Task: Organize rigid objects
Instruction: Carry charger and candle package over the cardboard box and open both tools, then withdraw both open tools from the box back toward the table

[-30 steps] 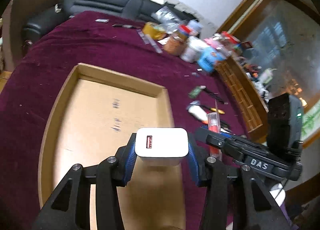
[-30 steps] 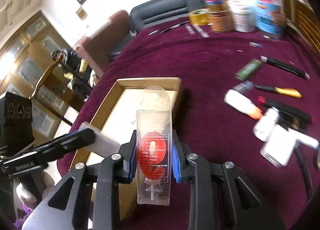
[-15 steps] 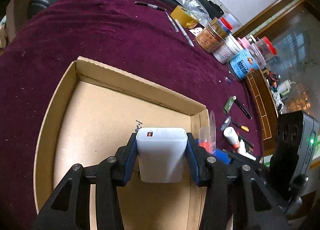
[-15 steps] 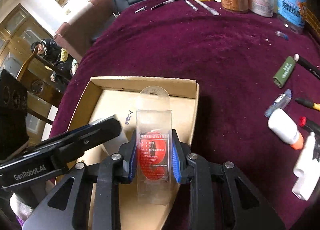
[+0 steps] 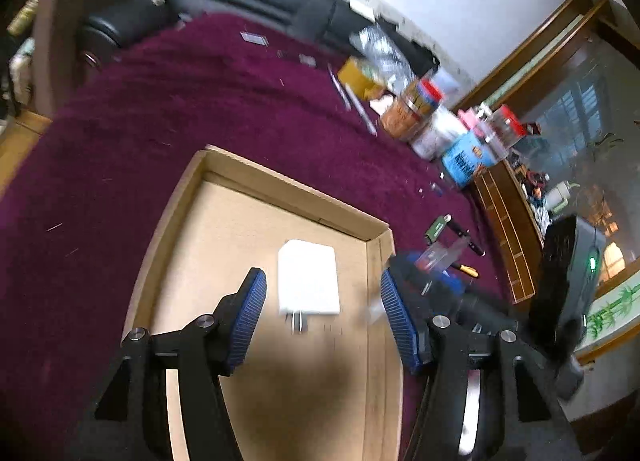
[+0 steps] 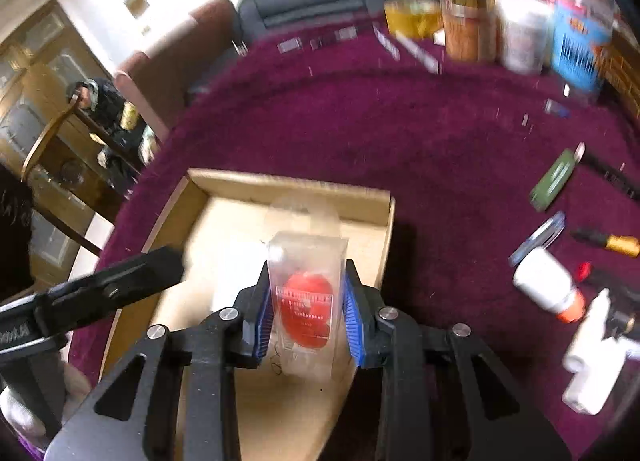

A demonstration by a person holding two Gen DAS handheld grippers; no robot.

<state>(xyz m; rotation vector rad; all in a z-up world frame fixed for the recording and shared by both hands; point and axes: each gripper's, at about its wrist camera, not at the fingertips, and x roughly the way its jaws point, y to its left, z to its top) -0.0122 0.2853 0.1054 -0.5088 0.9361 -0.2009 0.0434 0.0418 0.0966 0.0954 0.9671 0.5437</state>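
White charger [image 5: 308,277] lying flat in the cardboard tray [image 5: 280,191], prongs toward the camera.
Left tool [image 5: 322,311] spread wide, gripping nothing. Right tool [image 6: 307,311] clamped on a clear plastic pack [image 6: 306,285] with something red inside, over the tray on the plush maroon table [image 6: 440,149].

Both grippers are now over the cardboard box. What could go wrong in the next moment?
1. The right gripper holds the clear package above the cardboard box, where the white charger already lies; it may land on the charger.
2. The open left gripper hangs close beside it, so the two could collide.
3. Both views are blurred, which suggests fast motion; the release may be imprecise.
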